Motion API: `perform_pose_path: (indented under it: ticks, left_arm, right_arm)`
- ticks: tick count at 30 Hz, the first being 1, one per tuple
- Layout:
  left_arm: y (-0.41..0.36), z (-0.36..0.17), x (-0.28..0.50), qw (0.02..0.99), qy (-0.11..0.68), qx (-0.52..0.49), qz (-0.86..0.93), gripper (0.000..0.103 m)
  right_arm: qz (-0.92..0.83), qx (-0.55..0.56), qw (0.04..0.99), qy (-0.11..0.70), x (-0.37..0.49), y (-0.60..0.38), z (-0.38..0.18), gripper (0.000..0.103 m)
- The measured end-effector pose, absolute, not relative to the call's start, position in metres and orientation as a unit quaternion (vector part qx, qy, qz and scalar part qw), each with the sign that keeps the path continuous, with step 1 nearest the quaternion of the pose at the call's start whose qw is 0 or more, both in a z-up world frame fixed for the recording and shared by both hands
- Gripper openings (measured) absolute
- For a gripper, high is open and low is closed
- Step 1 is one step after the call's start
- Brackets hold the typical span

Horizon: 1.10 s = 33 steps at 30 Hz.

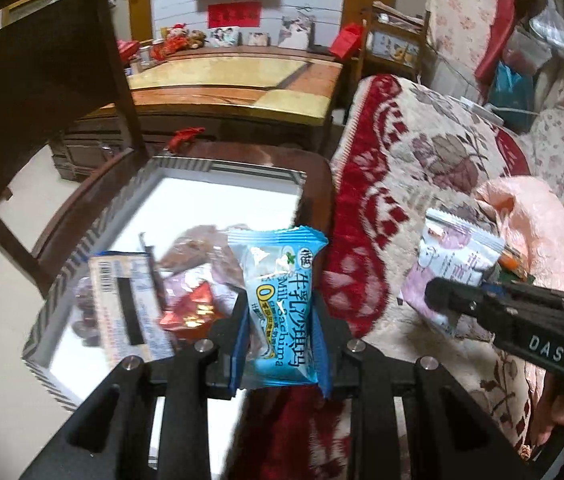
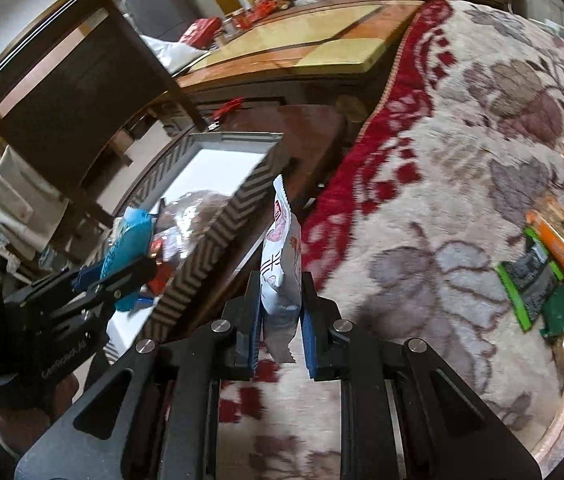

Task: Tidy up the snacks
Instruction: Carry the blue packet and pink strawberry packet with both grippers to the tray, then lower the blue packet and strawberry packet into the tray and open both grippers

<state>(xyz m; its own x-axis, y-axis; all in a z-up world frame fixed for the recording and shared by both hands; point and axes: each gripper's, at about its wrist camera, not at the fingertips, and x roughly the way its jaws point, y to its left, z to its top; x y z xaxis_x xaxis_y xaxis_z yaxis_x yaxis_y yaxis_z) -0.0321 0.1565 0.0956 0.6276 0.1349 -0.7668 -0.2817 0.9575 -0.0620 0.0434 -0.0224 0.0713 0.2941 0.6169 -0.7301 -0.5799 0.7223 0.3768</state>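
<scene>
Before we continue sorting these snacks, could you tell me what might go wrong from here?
1. The left gripper pinches the blue Sachima packet only at its lower part; the slick wrapper could slip out short of the box.
2. The right gripper grips the white packet edge-on, beside the box's patterned wall, where it might snag.
3. Both grippers are near each other and may collide.
</scene>
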Motion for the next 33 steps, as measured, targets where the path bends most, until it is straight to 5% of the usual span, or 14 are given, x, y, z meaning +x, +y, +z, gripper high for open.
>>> perform_pose_path:
  ticks: [33]
  left_arm:
    - [0.254,0.078,-0.06,0.874,0.413,-0.154,0.205,0.03]
  right_arm:
    - [0.446,-0.076,0.758,0.471,0.015,0.105,0.073,0.016]
